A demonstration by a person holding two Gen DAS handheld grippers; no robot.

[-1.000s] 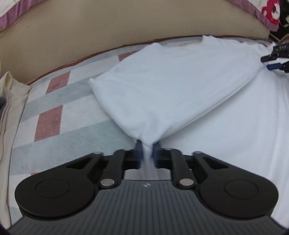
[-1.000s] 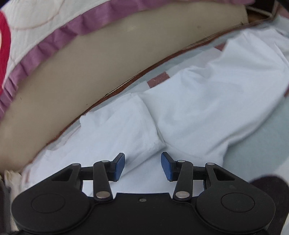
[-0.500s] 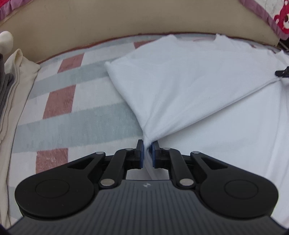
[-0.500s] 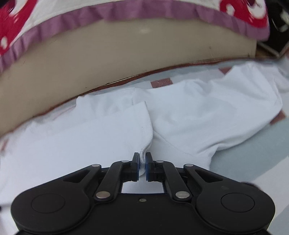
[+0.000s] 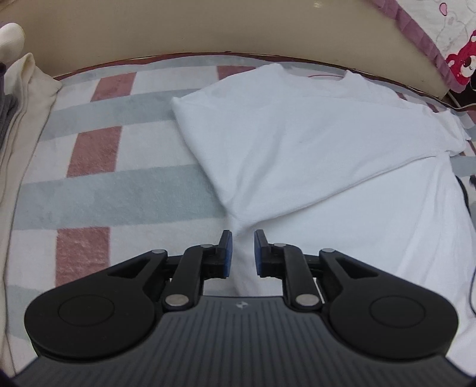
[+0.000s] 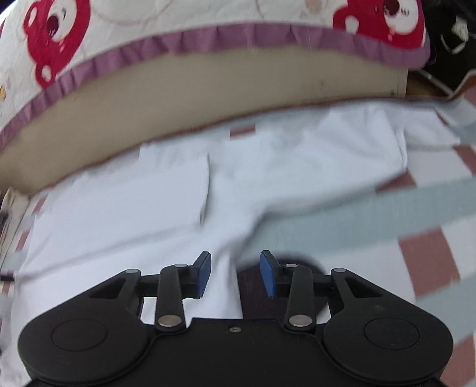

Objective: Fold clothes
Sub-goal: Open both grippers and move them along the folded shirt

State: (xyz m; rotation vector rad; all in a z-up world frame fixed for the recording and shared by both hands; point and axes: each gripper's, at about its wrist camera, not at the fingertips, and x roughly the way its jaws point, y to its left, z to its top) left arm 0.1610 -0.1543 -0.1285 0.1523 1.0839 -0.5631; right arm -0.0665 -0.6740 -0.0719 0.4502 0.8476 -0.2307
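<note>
Both claws let go since half second ago: left gripper [image 5: 241,250] jaws opening, pinched corner of white shirt [image 5: 297,154] now loose between pads, untouched. Right gripper [image 6: 235,274] jaws opening, nothing clamped (view blurred). Shirt lies on checked blanket [image 5: 89,190], side flap folded diagonally over body. Beyond: beige headboard [image 6: 208,98], bear-print quilt [image 6: 148,23].

No legible text or labels

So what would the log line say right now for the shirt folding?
white shirt: side folded over | left gripper: opening, released | right gripper: opening, nothing gripped
</note>
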